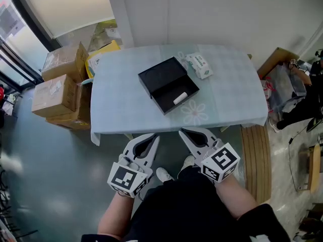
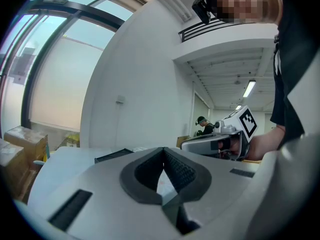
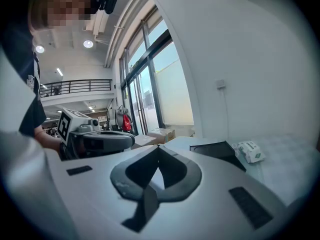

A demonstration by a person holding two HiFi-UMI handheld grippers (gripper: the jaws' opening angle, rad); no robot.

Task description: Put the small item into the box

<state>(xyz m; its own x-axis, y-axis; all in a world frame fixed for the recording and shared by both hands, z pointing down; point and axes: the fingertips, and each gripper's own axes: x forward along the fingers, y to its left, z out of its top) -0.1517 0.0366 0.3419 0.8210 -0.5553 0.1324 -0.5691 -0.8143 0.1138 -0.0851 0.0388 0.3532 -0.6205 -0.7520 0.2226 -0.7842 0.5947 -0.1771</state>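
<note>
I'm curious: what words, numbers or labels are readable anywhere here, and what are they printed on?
No text is legible anywhere.
White packet with green print on the pale table: lettering too small.
Brown cardboard boxes: pale labels, blurred.
Yellow carton: print too small.
Left gripper and right gripper: their marker cubes carry black-and-white square patterns, no words.

Matt blk box (image 1: 170, 91), smooth tablecloth (image 1: 126, 106), cardboard cartons (image 1: 53, 95), slatted-wood bench (image 1: 256, 155)
</note>
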